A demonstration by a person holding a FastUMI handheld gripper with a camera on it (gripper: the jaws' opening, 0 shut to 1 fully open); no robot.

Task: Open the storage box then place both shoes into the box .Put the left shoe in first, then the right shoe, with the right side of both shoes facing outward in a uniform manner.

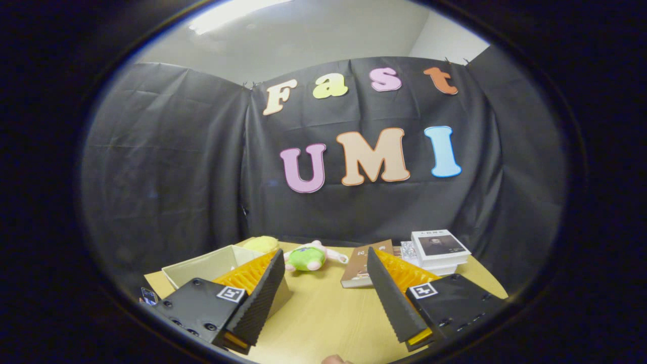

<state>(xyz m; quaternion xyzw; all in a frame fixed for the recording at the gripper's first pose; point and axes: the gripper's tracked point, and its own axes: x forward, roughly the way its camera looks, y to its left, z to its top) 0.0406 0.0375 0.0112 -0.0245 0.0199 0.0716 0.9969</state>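
My gripper (323, 265) is held above the wooden table (323, 313), its two fingers spread wide with only bare tabletop between them, so it is open. A pale storage box (212, 265) sits on the table behind the left finger (263, 296), its top open toward me and its inside walls showing; the finger hides its right part. What lies inside the box is hidden from here.
A green and pink plush toy (308, 257) lies beyond the fingers, mid-table, with a yellow soft thing (261, 243) behind the box. A brown book (360, 265) and a stack of books (438, 251) sit behind the right finger (391, 298). Black cloth walls the booth.
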